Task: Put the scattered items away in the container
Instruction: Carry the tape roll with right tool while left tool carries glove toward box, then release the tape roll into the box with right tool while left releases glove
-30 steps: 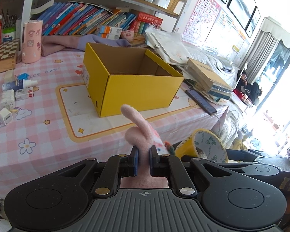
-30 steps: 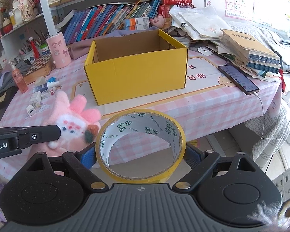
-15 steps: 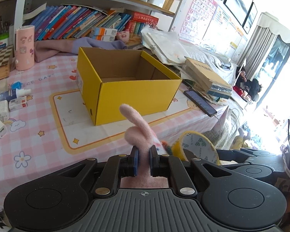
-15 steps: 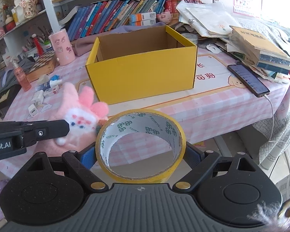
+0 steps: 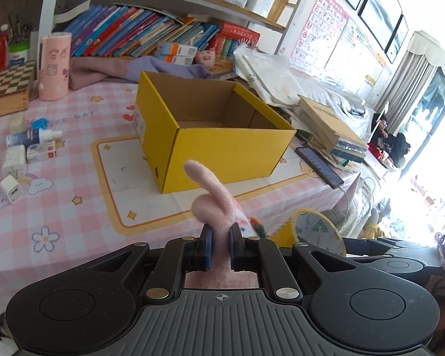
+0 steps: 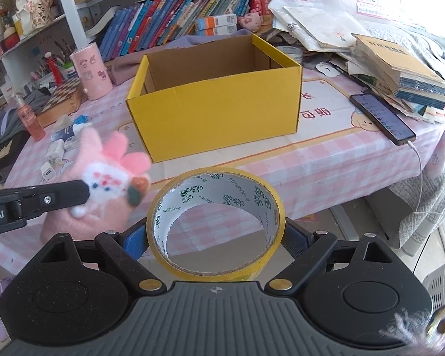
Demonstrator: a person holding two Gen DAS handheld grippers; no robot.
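An open yellow cardboard box (image 5: 222, 151) (image 6: 216, 112) stands on the pink checked table, empty as far as I see. My left gripper (image 5: 221, 247) is shut on a pink plush rabbit (image 5: 213, 201), held above the table's front edge; the rabbit also shows in the right wrist view (image 6: 106, 175). My right gripper (image 6: 215, 237) is shut on a yellow roll of tape (image 6: 216, 222), in front of the table edge; the roll also shows in the left wrist view (image 5: 311, 231).
Small items lie left of the box: a white charger (image 5: 11, 189), small boxes (image 5: 29, 155), a spray bottle (image 5: 34, 135). A pink cup (image 5: 54, 66) and chessboard (image 5: 10, 84) stand behind. A phone (image 6: 381, 117) and stacked books (image 6: 400, 71) lie right.
Both grippers have risen and moved closer to the table with their loads; the box now looks nearer and I see further into it.
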